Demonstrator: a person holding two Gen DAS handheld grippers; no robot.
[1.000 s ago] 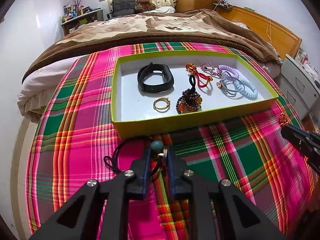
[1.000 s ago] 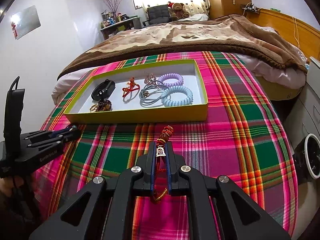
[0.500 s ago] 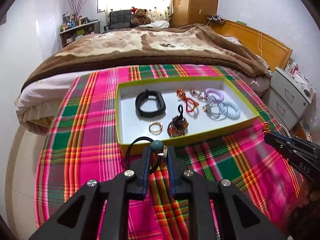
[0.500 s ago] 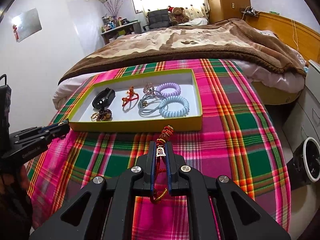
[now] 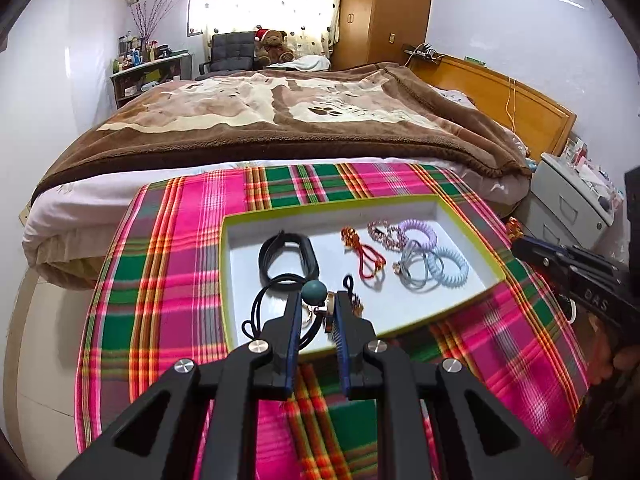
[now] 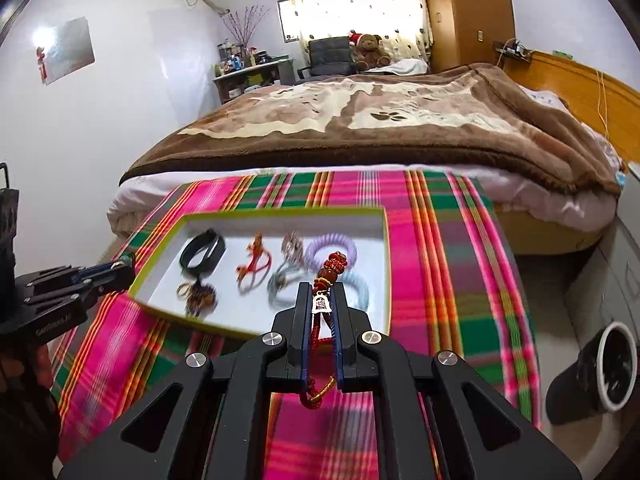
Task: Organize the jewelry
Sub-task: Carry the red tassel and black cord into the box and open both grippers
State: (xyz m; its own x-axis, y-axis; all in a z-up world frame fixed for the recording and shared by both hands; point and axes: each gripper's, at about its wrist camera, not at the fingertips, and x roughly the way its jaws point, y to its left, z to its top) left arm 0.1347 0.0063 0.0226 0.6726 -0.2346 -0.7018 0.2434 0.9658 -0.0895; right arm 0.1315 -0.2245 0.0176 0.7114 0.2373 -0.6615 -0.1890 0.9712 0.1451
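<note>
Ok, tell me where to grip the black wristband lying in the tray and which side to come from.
Take the black rubber wristband across its thin strap on the near-left curve, descending from above. It lies flat as an open loop on the white floor of the green-rimmed tray, so one finger can likely drop inside the loop and one outside. That side stays clear of the red cord bracelet.

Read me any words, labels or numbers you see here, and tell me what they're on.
"DAS": on the side of the right gripper, seen from the left wrist.
White lettering on the left gripper body: too blurred to read.
Marking on the silver charm of the red bracelet: too small.
</note>
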